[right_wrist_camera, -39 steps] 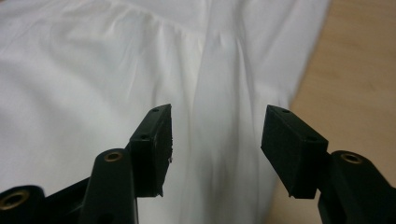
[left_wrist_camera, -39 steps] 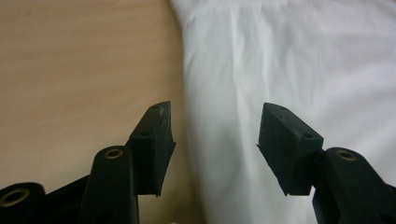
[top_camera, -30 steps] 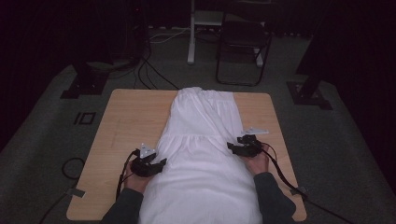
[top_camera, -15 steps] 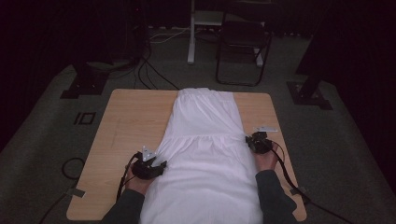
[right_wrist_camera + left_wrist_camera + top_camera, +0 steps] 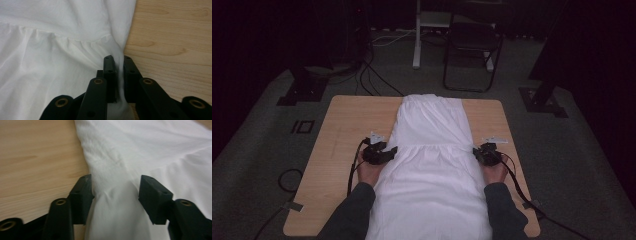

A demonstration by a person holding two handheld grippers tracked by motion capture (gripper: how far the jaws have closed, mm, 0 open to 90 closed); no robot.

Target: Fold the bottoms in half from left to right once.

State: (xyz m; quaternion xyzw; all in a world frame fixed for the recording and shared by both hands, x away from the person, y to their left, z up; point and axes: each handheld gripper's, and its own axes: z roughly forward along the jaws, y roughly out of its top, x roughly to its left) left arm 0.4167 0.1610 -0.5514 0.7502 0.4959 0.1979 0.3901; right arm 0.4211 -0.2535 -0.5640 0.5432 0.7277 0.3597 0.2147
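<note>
Dark recording studio or lab: wooden table point(image 5: 342, 130) on grey carpet point(image 5: 267, 150), black stand bases point(image 5: 302, 92), floor cables point(image 5: 372, 75), folding chair point(image 5: 472, 55) behind.

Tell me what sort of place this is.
Probably a dim recording room or lab: a lone wooden table on grey carpet, loose cables across the floor, a folding chair behind, and a white garment laid out.

Garment point(image 5: 432, 160) lengthwise on table point(image 5: 342, 125) — left gripper point(image 5: 388, 151) at its left edge, right gripper point(image 5: 477, 152) at its right edge
</note>
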